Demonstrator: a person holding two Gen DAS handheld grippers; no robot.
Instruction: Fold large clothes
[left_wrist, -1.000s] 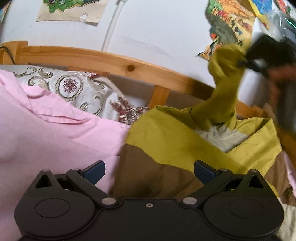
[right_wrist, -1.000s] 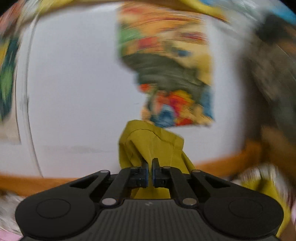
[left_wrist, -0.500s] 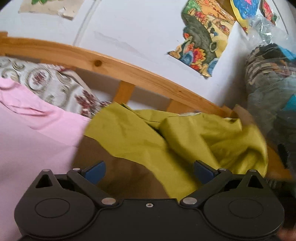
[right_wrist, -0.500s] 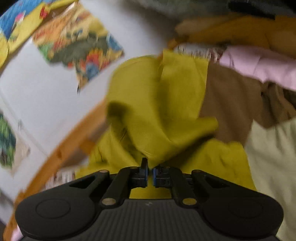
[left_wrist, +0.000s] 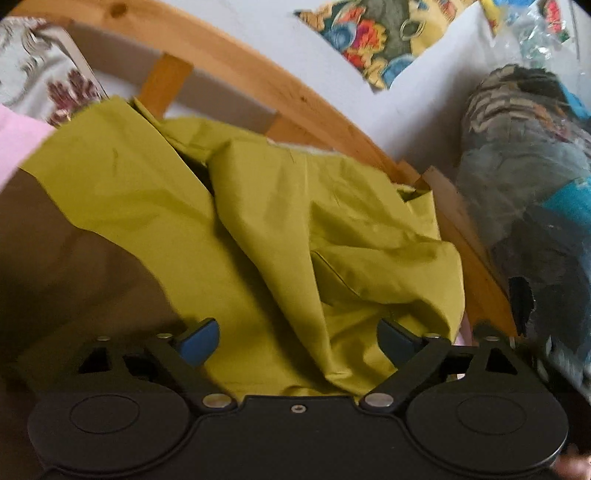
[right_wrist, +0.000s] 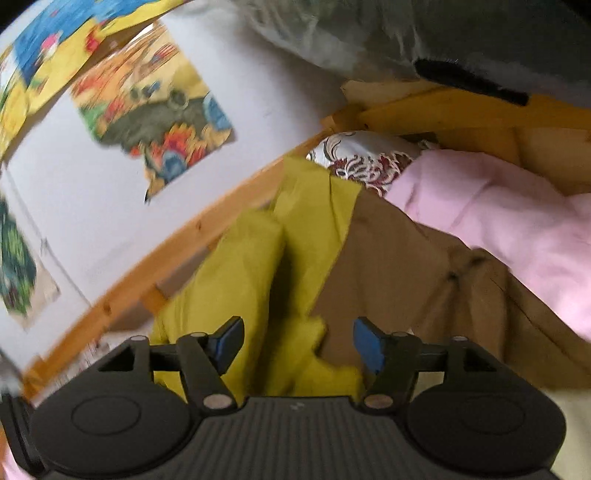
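Observation:
An olive-green and brown garment (left_wrist: 280, 221) lies crumpled on the bed against the wooden frame; it also shows in the right wrist view (right_wrist: 258, 266), with its brown panel (right_wrist: 399, 266) to the right. My left gripper (left_wrist: 297, 341) is open, low over the green folds, with cloth lying between its fingers. My right gripper (right_wrist: 298, 345) is open, just above the green cloth, holding nothing.
A wooden bed rail (left_wrist: 258, 77) runs behind the garment below a white wall with posters (right_wrist: 147, 110). A pink cloth (right_wrist: 517, 221) and a patterned pillow (right_wrist: 365, 158) lie beside the garment. A plastic-wrapped bundle (left_wrist: 528, 166) sits at the right.
My right gripper has lowered the lifted green fold onto the bed and opened, letting it go. My left gripper has moved closer over the garment, still open.

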